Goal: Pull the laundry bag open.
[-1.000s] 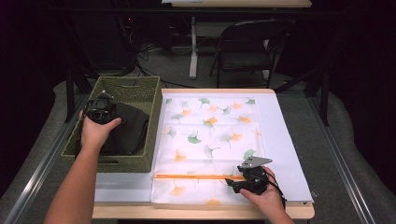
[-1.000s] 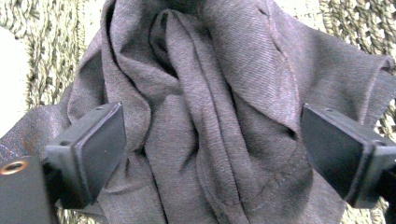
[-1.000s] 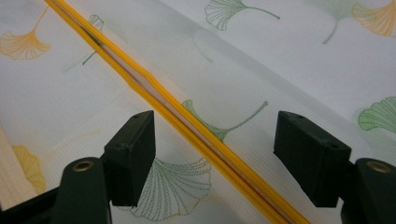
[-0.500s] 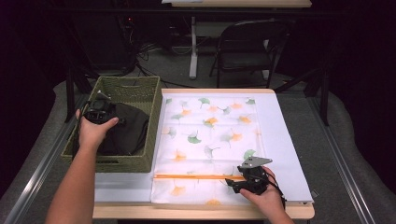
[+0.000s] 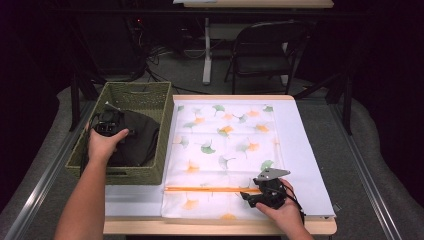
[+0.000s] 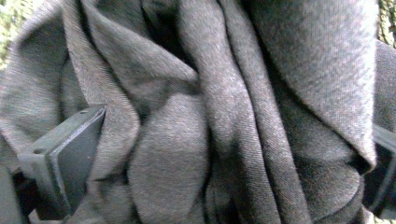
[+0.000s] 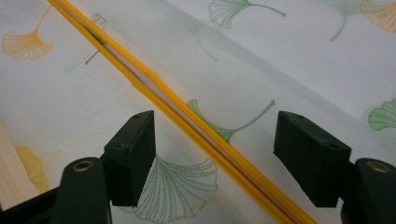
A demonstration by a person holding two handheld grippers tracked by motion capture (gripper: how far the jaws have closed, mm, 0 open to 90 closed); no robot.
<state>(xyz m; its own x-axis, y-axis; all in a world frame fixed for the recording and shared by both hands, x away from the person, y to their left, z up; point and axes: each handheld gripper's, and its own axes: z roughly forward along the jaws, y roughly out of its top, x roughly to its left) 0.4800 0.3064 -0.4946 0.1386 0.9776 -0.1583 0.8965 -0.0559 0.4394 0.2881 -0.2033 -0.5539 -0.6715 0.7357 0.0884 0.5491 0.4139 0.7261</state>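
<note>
Little had shifted: left gripper (image 5: 107, 128) stayed buried in the dark garment (image 6: 224, 116), jaws apart around folds, in the basket (image 5: 145, 95) at the table's left edge; right gripper (image 7: 215, 158) still hovered open over the orange zipper (image 7: 187, 116) near the front edge — pickup not yet begun.

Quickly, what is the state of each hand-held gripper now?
Left hand-held gripper: open around a fold of the dark grey cloth in the basket.
Right hand-held gripper: open, empty, over the orange zipper.

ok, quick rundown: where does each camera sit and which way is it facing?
High view: above the person's side of the table, looking forward and down; both forearms, left claw in the basket, right claw.
Left gripper view: on the left claw, facing dark cloth bunched between its spread jaws.
Right gripper view: on the right claw, facing the leaf-print bag; open jaws straddle its orange zipper.
Shared: high view also shows cloth, bag, zipper.
</note>
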